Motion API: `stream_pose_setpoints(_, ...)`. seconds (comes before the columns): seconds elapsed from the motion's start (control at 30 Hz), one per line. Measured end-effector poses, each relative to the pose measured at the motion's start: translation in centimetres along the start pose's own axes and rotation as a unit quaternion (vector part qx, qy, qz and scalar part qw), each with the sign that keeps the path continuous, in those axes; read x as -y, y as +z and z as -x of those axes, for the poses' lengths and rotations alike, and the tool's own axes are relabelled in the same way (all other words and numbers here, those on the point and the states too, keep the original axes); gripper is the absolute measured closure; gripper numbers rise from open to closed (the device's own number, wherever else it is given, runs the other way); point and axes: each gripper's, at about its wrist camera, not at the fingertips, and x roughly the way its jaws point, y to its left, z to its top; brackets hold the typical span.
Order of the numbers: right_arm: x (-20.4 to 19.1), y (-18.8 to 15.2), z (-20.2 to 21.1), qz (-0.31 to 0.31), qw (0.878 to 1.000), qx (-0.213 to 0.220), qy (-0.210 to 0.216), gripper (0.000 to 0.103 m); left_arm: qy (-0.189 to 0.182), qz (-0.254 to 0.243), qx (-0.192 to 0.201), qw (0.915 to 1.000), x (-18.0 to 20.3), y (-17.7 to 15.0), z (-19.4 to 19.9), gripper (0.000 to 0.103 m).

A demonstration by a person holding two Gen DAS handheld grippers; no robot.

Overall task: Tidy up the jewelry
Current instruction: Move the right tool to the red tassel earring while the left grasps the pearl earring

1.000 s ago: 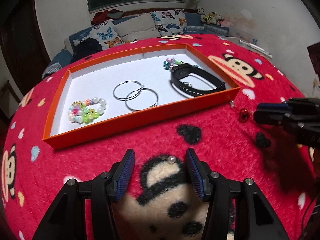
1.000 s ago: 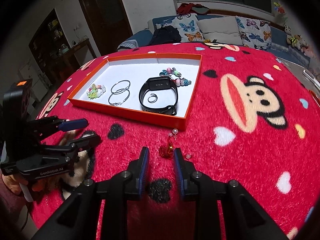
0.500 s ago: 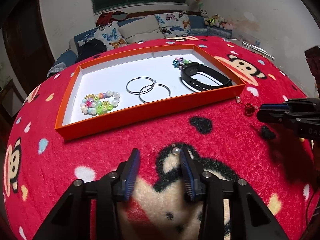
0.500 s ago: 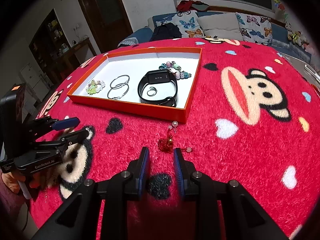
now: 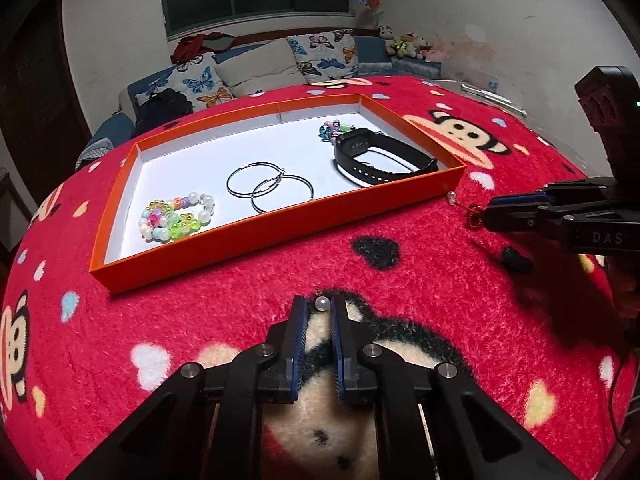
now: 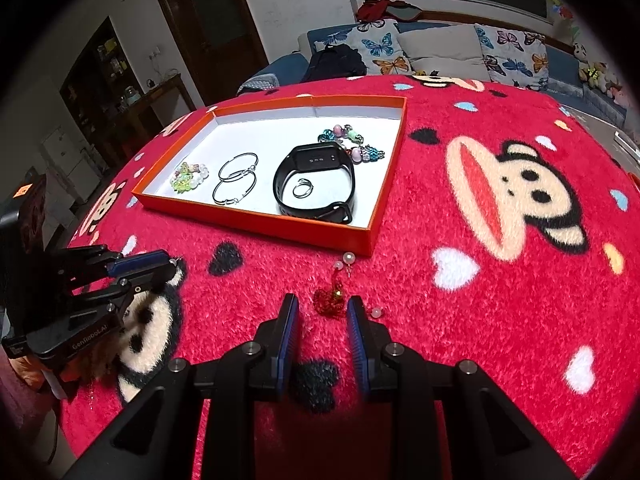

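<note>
An orange tray [image 5: 280, 236] [image 6: 256, 222] with a white floor lies on the red blanket. In it are a pastel bead bracelet [image 5: 176, 216], two hoop earrings [image 5: 270, 188], a black watch band [image 5: 380, 158], a charm bracelet [image 6: 352, 142] and a small ring [image 6: 302, 189]. My left gripper [image 5: 319, 312] is shut on a pearl earring [image 5: 322, 303] at its fingertips. My right gripper [image 6: 320, 312] is open around a red tassel earring [image 6: 332, 298] with pearls, lying just in front of the tray. The right gripper also shows in the left wrist view [image 5: 492, 216].
The red fleece blanket [image 6: 500, 300] with monkey faces covers the table. A sofa with butterfly cushions [image 5: 280, 60] stands behind the table. A dark door [image 6: 208, 28] and shelves are at the far left in the right wrist view.
My left gripper's fingers have closed from wide apart onto the pearl earring. My right gripper has opened wider and moved forward around the red tassel earring.
</note>
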Motion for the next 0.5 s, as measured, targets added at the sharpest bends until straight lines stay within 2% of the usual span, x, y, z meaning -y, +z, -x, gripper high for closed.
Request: stream_pose_setpoints(0.5, 0.4, 1.6, -1.2, 0.011, 1.000, -0.005, -0.004, 0.075, -0.016, 0.015, 0.000, 0.9998, -0.7, 0.0, -0.1, 0.096)
